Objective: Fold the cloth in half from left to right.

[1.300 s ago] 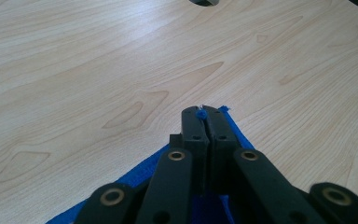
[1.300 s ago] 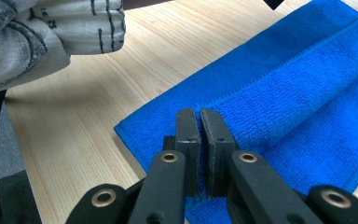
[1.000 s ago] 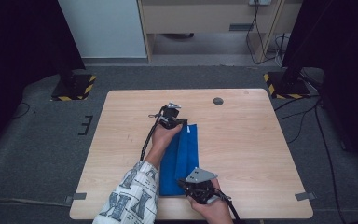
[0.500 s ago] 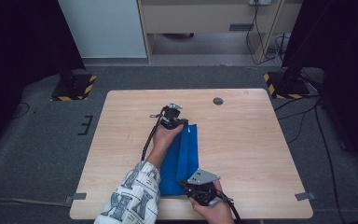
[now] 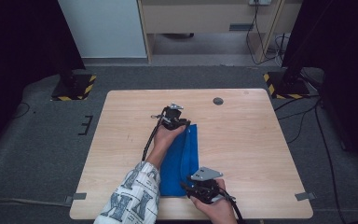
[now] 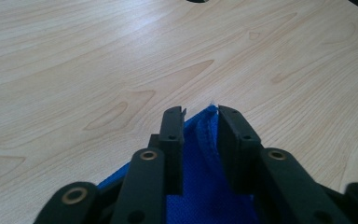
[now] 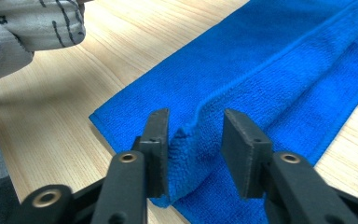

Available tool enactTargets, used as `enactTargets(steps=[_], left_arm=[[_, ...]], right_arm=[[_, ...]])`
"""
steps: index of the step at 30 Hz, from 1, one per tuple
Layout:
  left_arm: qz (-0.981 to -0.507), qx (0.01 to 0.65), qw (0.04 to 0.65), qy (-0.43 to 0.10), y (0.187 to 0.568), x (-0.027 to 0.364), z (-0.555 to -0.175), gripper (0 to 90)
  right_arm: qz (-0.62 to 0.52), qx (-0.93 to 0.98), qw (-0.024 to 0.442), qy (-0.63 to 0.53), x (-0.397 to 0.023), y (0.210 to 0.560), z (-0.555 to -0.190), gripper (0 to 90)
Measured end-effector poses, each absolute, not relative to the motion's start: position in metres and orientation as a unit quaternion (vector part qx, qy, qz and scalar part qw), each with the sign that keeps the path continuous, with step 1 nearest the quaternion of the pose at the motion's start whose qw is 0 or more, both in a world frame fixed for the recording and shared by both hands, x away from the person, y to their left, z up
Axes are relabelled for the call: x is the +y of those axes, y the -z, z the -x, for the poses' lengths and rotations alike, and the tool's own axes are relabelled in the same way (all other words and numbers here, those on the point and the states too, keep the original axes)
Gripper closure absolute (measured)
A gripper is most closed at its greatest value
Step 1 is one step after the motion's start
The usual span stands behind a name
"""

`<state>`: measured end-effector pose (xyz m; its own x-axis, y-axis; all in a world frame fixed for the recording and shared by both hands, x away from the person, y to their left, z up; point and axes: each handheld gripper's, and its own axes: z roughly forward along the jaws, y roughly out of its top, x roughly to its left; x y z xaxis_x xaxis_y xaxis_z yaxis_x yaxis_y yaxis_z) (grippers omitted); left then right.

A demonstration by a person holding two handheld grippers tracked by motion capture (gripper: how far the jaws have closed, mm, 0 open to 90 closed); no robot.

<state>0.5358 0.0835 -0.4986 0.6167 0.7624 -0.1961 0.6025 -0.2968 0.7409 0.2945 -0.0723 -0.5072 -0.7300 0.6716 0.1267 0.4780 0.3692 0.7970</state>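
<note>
A blue cloth (image 5: 184, 154) lies folded into a long strip on the wooden table (image 5: 256, 140). My left gripper (image 5: 185, 124) is at its far end. In the left gripper view the jaws (image 6: 200, 112) have just been opening and stand a little apart, with the cloth's corner (image 6: 200, 186) loose between them. My right gripper (image 5: 192, 188) is at the near end. Its jaws (image 7: 196, 116) have also just been opening. A raised fold of the cloth (image 7: 270, 60) runs between them with a gap on each side.
A round dark hole (image 5: 218, 101) sits in the table near its far edge. A patterned sleeve (image 5: 130, 196) crosses the near left part of the table. Bare wood lies to the left and right of the cloth. Dark stands and cables are on the floor beyond the table.
Both hands and the cloth keep their places in the high view. The jaws are too small there to show a difference.
</note>
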Motion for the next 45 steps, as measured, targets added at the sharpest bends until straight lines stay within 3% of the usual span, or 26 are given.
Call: enactTargets(steps=[3,7,33,45], left_arm=[[-0.799,0.428,0.411,-0.099,0.499,0.083,-0.536,59.6],[-0.797,0.425,0.418,-0.099,0.499,0.082,-0.536,55.6],[-0.8,0.397,0.437,-0.11,0.485,0.086,-0.523,46.4],[-0.804,0.382,0.44,-0.115,0.475,0.114,-0.506,35.0]], right_arm=[[-0.354,0.821,0.107,-0.436,-0.072,0.508,-0.295,55.2],[-0.36,0.821,0.105,-0.431,-0.071,0.508,-0.296,50.0],[-0.393,0.802,0.108,-0.437,-0.094,0.495,-0.312,33.9],[-0.405,0.805,0.125,-0.416,-0.099,0.505,-0.332,23.9]])
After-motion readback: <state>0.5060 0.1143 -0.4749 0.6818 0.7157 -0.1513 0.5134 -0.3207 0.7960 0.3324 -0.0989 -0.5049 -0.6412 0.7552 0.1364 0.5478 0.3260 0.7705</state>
